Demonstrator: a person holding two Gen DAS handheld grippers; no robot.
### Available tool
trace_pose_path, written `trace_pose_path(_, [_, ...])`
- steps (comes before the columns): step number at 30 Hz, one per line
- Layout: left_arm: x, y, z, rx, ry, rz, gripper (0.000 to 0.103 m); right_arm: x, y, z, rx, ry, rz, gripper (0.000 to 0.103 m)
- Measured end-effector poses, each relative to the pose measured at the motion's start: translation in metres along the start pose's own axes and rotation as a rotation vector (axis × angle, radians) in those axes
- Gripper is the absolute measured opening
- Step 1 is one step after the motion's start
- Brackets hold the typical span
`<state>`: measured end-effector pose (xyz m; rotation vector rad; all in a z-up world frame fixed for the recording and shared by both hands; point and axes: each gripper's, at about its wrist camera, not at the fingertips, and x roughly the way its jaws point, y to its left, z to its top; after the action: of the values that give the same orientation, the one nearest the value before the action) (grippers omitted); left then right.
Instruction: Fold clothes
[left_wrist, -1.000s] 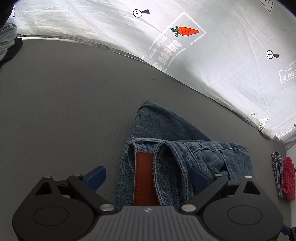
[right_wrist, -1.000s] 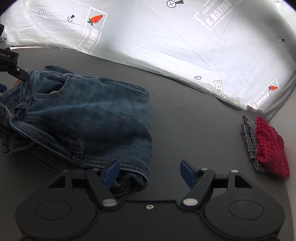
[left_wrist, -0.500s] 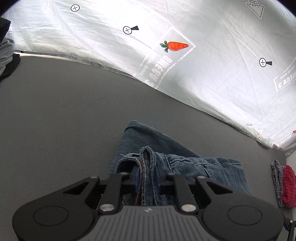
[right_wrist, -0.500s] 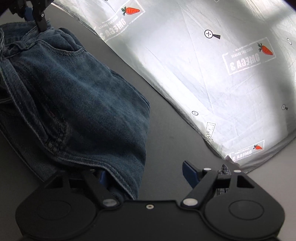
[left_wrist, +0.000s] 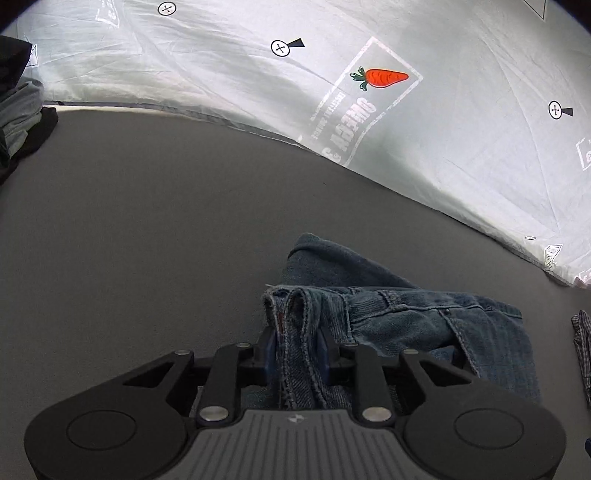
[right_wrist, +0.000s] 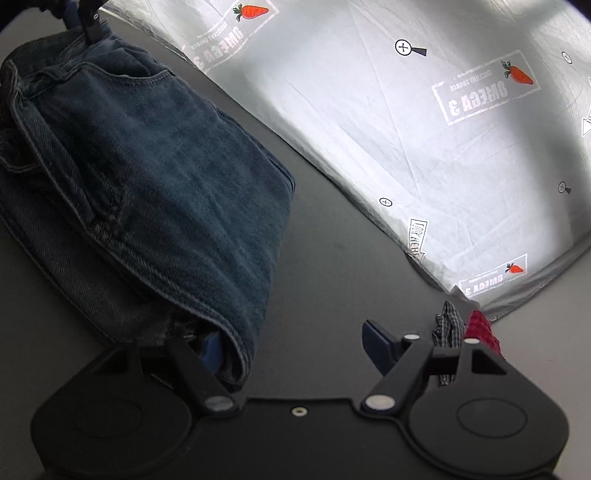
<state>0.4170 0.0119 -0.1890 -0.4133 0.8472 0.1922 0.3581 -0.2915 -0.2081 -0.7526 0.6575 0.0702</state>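
Right now the jeans (left_wrist: 424, 325) lie folded on the dark grey table (left_wrist: 147, 240), near its far edge, where a white sheet (left_wrist: 461, 155) with carrot pictures hangs down behind.

The left gripper (left_wrist: 297, 347) has the waistband of the jeans between its two blue pads. The pads press on the thick denim from both sides, and the jaws are easing apart a little at this moment. The waistband stands up in a bunch just past the fingertips. The rest of the jeans spreads away toward the right side of the table.

The right gripper (right_wrist: 291, 343) is at the other end of the jeans. Its jaws stand wide apart. One blue finger is tucked under the folded edge of the jeans, and the other finger (right_wrist: 376, 341) sticks out over bare table, well apart from the cloth. It is not pinching anything.

From the right wrist view, the left gripper shows small at the top left, on the far end of the jeans.

Near the right end of the table lie a checked cloth (right_wrist: 448, 326) and a red cloth (right_wrist: 480, 328), touching each other. At the left end of the table sits a pile of grey and black clothes (left_wrist: 22, 122).
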Motion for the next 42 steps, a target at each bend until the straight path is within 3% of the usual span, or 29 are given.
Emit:
trace_pose_path(2, [-0.003, 0.010, -0.002, -0.028, -0.010, 0.002, 0.051, 0.000, -0.011, 0.000, 0.049, 0.016, 0.048, 0.076])
trace_pose_path(6, [-0.006, 0.016, 0.005, -0.025, -0.007, 0.005, 0.066, -0.003, -0.035, 0.000, 0.152, 0.075, 0.164, 0.077])
trace_pose_path(11, [-0.004, 0.018, 0.005, -0.004, -0.003, 0.011, 0.074, -0.012, -0.067, -0.003, 0.319, 0.147, 0.366, 0.080])
trace_pose_path(14, [0.002, 0.022, 0.006, -0.017, 0.005, 0.007, 0.081, -0.015, -0.088, -0.009, 0.479, 0.148, 0.431, 0.081])
trace_pose_path(19, [0.010, 0.024, 0.007, -0.008, 0.030, -0.026, 0.083, 0.004, -0.108, -0.011, 0.684, 0.155, 0.447, 0.086])
trace_pose_path(23, [0.014, 0.021, 0.011, 0.046, 0.037, -0.043, 0.083, 0.032, -0.104, -0.002, 0.753, 0.141, 0.487, 0.086])
trace_pose_path(30, [0.027, 0.019, 0.020, 0.160, 0.064, -0.095, 0.086, 0.096, -0.103, 0.022, 0.827, 0.161, 0.580, 0.086])
trace_pose_path(34, [0.040, 0.019, 0.025, 0.175, 0.087, -0.126, 0.092, 0.129, -0.102, 0.033, 0.850, 0.162, 0.656, 0.085])
trace_pose_path(42, [0.056, 0.017, 0.035, 0.193, 0.137, -0.188, 0.093, 0.165, -0.089, 0.059, 0.843, 0.151, 0.818, 0.082])
